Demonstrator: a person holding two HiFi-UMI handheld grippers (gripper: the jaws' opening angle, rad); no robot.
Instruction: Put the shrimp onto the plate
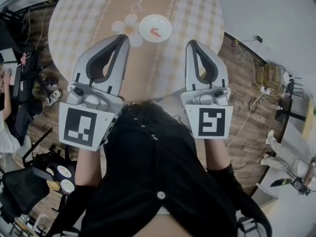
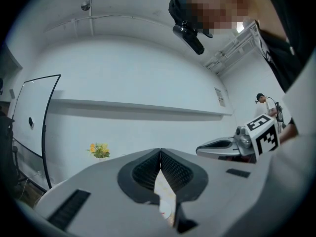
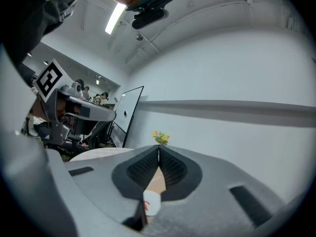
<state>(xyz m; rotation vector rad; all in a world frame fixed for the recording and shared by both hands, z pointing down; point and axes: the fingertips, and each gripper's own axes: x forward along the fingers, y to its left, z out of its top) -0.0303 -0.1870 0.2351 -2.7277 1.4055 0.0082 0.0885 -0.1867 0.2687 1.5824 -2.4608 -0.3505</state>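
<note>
Both tools are held side by side over the near edge of the round bench (image 1: 63, 39), tips pointing far, each clenched on nothing, ribbed dark pads pressed together. The left tool (image 1: 123, 38) angles slightly rightward, its grey shell smooth and curved. Farther on, between the two tips, a small red shrimp (image 1: 156, 32) lies in the glossy white round plate (image 1: 166, 23) on the checked cloth (image 1: 197, 9). The right tool (image 1: 190, 44) points straight ahead.

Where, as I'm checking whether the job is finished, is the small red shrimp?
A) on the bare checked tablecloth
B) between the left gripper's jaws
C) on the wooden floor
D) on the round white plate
D: the head view shows the small red shrimp lying inside the round white plate.
</note>
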